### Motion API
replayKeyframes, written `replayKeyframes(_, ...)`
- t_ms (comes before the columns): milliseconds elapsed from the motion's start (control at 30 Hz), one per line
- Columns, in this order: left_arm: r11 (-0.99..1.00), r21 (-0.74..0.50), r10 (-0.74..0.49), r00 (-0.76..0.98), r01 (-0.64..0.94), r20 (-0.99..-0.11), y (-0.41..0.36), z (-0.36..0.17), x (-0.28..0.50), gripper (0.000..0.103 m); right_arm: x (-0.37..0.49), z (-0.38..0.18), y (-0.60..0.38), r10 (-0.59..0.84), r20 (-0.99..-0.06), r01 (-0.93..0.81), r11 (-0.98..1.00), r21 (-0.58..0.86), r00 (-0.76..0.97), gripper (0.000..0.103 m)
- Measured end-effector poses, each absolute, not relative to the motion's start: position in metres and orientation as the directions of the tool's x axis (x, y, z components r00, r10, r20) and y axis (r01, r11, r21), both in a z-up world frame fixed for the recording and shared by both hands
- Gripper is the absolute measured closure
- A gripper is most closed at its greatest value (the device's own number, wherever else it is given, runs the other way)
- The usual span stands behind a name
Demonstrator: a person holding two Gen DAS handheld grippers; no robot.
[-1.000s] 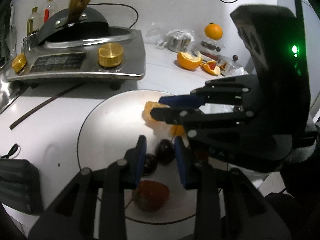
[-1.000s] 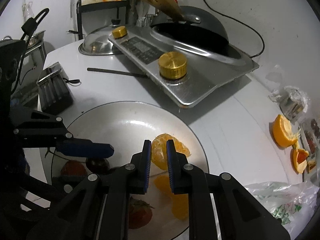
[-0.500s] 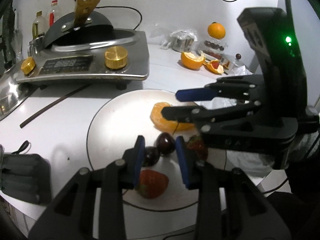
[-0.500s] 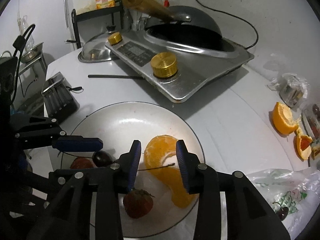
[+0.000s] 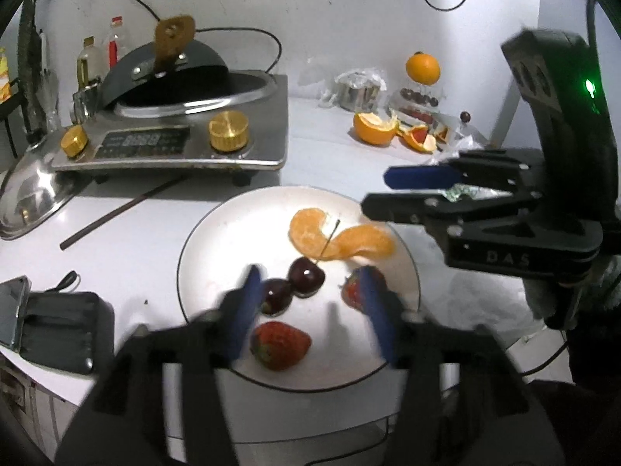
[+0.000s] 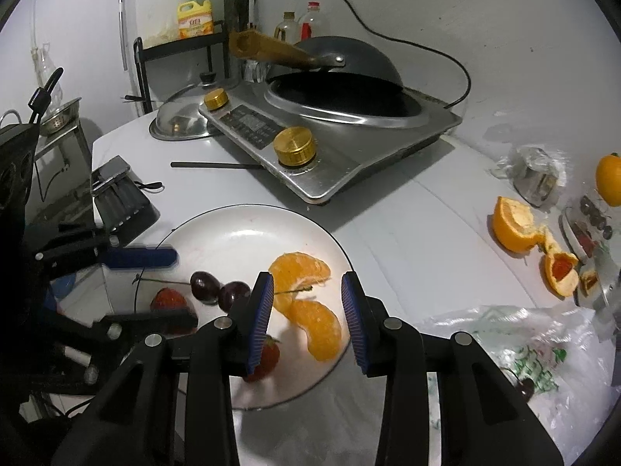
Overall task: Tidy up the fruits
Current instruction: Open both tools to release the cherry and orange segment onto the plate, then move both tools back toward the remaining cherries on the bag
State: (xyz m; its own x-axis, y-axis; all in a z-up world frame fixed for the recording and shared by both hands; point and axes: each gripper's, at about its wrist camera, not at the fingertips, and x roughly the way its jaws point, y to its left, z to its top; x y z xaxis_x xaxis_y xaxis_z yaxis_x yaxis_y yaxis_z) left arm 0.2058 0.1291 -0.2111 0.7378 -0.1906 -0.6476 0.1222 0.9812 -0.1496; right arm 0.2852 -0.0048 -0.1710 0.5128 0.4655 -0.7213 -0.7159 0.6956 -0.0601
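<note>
A white plate point(image 5: 202, 256) point(image 6: 233, 233) holds two orange segments point(image 5: 310, 229) point(image 6: 300, 272), two dark cherries point(image 5: 306, 277) point(image 6: 203, 285) and two strawberries point(image 5: 280, 343) point(image 6: 169, 299). My left gripper point(image 5: 310, 310) point(image 6: 184, 288) hovers over the plate's near side. Its blurred jaws are opening, with the cherries on the plate below the gap and nothing gripped. My right gripper point(image 6: 306, 291) point(image 5: 376, 194) is open above the orange segments and holds nothing. It reaches in from the right in the left wrist view.
A steel cooker point(image 5: 170, 143) point(image 6: 330, 147) with a dark wok stands behind the plate, beside a metal lid point(image 5: 31, 198) and a black stick point(image 5: 120, 209). A black case point(image 5: 58, 330) lies left. Orange peel point(image 5: 374, 130) point(image 6: 516, 229), a whole orange point(image 5: 423, 68) and a plastic bag point(image 6: 524, 353) lie right.
The right jaws parted and left the orange segments lying on the plate. The left jaws spread from nearly shut beside the cherries. Both grippers drew back and up from the plate.
</note>
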Motion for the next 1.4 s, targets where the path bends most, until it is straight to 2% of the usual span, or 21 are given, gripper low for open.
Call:
replayKeyframes(633, 0.989, -0.111, -0.149, 0.749, 0.101, -0.646, 0.087, -0.193, 0.206, 0.039, 0.263, -0.154, -0.072, 0.476, -0.685, -0.682, 0.731, -0.041, 0.552, 0.064)
replayKeyframes(800, 0.99, -0.092, -0.144, 0.746, 0.111, -0.65, 0.068, -0.189, 0.207, 0.039, 0.261, -0.152, -0.089, 0.479, -0.676, -0.672, 0.74, -0.031, 0.559, 0.058)
replayKeyframes(1400, 0.984, -0.037, -0.156, 0.73, 0.176, -0.665, 0.005, -0.18, 0.216, 0.039, 0.254, -0.153, -0.154, 0.47, -0.65, -0.619, 0.785, -0.001, 0.597, 0.057)
